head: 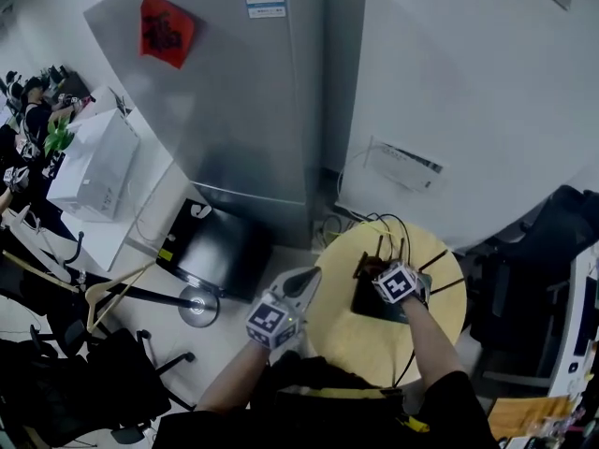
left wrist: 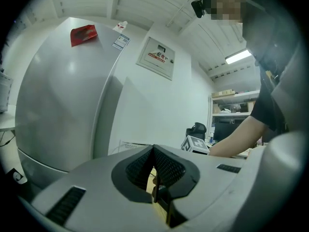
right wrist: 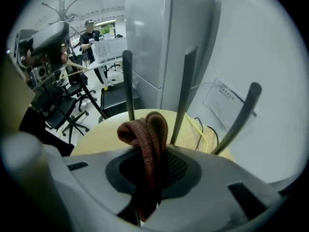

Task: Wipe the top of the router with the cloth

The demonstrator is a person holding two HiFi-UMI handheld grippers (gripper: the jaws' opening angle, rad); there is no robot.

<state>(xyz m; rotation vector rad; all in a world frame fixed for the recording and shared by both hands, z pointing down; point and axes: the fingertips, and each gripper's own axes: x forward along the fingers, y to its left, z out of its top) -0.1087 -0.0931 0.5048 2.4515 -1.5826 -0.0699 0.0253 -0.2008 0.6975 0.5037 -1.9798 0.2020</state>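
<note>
Round and pale yellow, the table (head: 342, 321) sits at the lower centre of the head view, with a grey fridge (head: 234, 92) behind it in the upper centre, a red sticker (head: 167, 28) on its door; a white box (head: 94, 162) stands on a desk at the left edge, closed, so what it holds cannot be seen. On the right half of the table lies the black router (head: 367, 297), its antennas (right wrist: 183, 95) standing up and thin cables (head: 386, 223) trailing off toward the wall. The right gripper (right wrist: 153, 175) is over the router, clamped on a reddish-brown cloth (right wrist: 147, 134); a folded loop of the cloth sticks up above the jaws, and the antennas rise just beyond it; whether the cloth touches the router's top cannot be told. The left gripper (head: 301, 286) is at the table's left edge, well apart from the router; its jaws are pressed together with nothing between them.
</note>
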